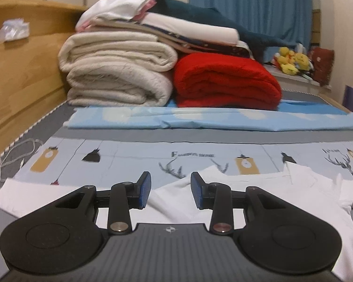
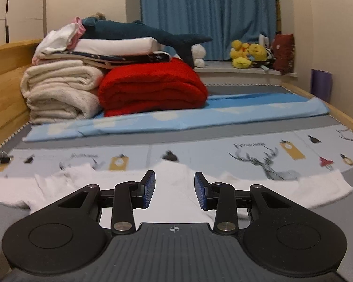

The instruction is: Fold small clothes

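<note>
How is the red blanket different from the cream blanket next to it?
The red blanket is bright red; the cream blanket is pale off-white. The red blanket is one folded bundle and sits lower; the cream blanket looks like two thick rolls stacked, so it rises higher. The cream blanket carries most of the folded pile on top; the red blanket only catches its edge. Both are fluffy, folded, and resting side by side on the bed.

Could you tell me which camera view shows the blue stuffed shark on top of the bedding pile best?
The right wrist view: the stuffed shark lies there nearly whole, its body and tail fin outlined against the curtain. In the left wrist view the shark appears blurred, with its front end hidden behind the folded white bedding.
</note>
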{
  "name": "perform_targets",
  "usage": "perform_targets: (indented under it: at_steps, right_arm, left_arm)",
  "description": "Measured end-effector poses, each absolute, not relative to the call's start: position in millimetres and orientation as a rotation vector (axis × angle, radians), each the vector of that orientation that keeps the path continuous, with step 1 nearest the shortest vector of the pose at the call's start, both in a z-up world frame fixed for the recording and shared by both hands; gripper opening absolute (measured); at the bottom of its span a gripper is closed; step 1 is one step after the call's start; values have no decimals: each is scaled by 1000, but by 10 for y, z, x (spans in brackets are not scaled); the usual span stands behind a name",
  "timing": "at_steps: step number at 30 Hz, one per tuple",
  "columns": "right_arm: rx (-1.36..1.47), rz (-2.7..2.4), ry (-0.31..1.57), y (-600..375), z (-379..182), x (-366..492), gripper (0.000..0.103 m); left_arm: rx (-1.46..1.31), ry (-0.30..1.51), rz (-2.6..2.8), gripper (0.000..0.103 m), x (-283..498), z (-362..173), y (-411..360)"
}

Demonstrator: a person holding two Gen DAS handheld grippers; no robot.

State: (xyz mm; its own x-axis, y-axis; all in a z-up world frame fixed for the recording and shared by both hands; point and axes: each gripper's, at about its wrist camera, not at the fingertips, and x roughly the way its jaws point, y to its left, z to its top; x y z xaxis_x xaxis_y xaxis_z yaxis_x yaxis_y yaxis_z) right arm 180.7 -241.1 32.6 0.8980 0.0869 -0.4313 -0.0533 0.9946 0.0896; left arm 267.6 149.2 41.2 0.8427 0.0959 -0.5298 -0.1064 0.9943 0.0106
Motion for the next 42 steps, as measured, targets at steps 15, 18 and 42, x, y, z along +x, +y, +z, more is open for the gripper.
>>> perform_targets:
  at_steps: [15,18,42]
  right_arm:
    - [55,248,437,-1442,195,2670,38]
    - [49,249,508,-1398,25,2802,39]
    - [-7,313,576,-1237,-229,3250,27]
  left_arm:
    - [-60,631,248,41,2879,56,2255]
    - [-48,639,270,41,2939,-60,2419]
    - [-446,701,765,62,2834,-862,4921]
